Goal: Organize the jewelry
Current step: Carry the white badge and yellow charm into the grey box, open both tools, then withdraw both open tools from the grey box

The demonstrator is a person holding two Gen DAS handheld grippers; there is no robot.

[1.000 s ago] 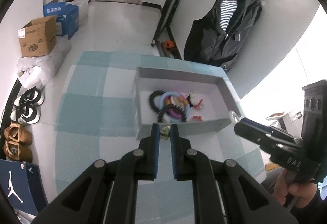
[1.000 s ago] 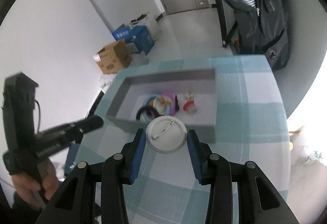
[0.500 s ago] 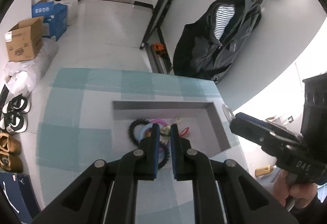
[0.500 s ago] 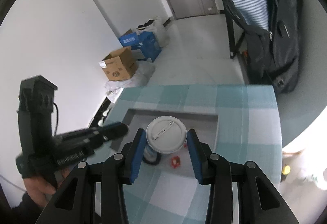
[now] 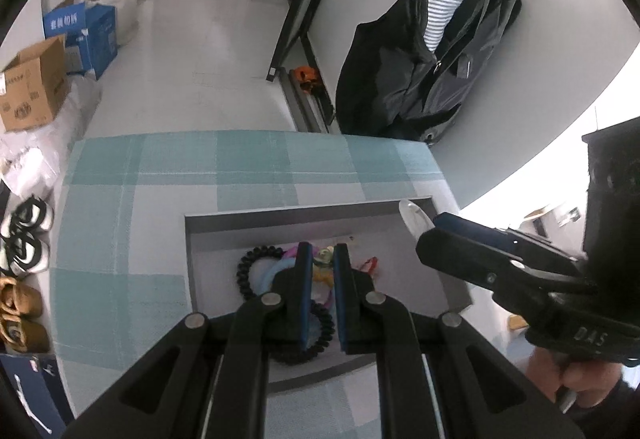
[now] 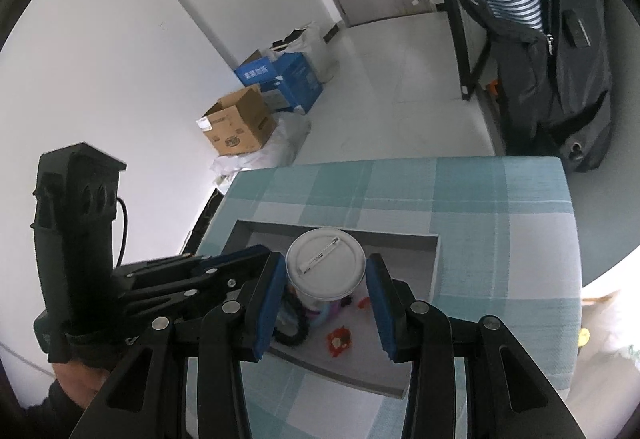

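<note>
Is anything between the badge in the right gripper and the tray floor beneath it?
The round pin badge hangs over the grey tray; hair ties lie partly under it, with bare floor to their right.

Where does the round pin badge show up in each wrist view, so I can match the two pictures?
Left wrist: the badge is at right of centre, seen edge-on at the tip of the right hand-held gripper, over the tray's far right corner.
Right wrist: the badge is at centre, pin side up, clamped between the blue pads.
Shared landmark: the grey tray on the checked cloth.
</note>
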